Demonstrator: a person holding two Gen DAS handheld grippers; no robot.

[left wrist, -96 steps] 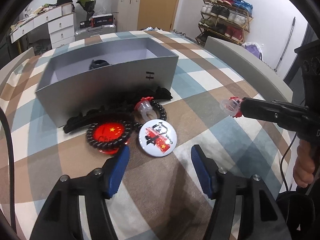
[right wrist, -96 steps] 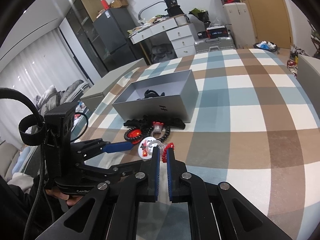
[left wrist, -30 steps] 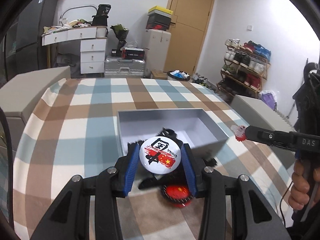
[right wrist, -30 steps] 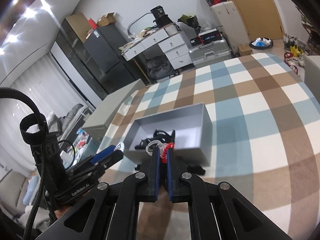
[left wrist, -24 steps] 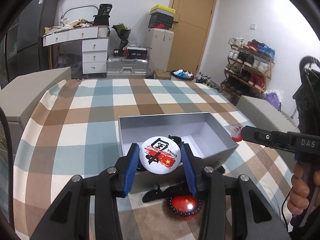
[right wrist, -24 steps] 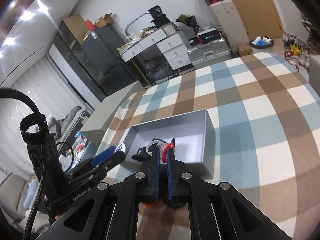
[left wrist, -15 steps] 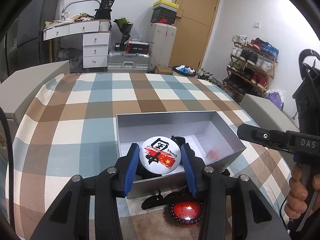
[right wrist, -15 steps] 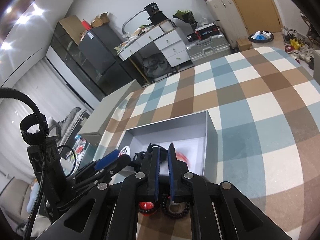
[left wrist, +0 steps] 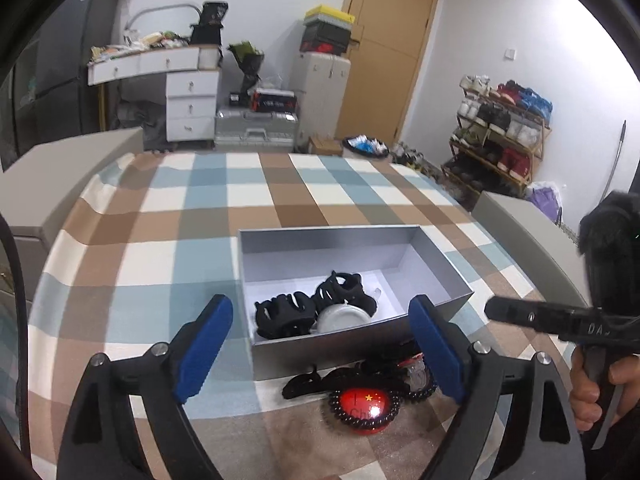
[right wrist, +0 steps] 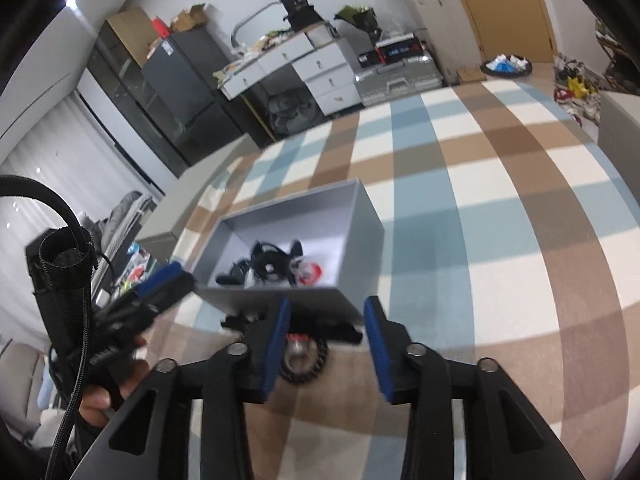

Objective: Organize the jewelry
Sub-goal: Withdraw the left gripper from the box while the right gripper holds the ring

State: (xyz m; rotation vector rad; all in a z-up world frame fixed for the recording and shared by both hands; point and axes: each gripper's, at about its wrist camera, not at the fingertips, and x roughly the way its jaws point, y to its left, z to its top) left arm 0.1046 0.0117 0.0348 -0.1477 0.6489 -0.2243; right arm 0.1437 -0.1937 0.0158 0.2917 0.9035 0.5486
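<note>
A grey open box [left wrist: 440,276] [right wrist: 362,220] stands on the checked tablecloth. Inside it lie black hair claws [left wrist: 308,304], the white round badge [left wrist: 340,317] face down, and a clear ring with red trim [right wrist: 308,270]. In front of the box lie a red badge ringed by black beads [left wrist: 366,402], a black beaded bracelet around a clear ring [right wrist: 302,354] and more black clips [left wrist: 304,380]. My left gripper [left wrist: 320,350] is open and empty, just short of the box's near wall. My right gripper [right wrist: 326,346] is open and empty above the loose items.
The right gripper's body [left wrist: 560,320] reaches in from the right in the left wrist view. Grey cushioned edges [left wrist: 532,236] flank the table. Drawers, a suitcase and a shoe rack [left wrist: 504,128] stand beyond the table.
My left gripper opened and the white badge dropped into the box. My right gripper opened and the clear red-trimmed ring now lies in the box. Both grippers are empty.
</note>
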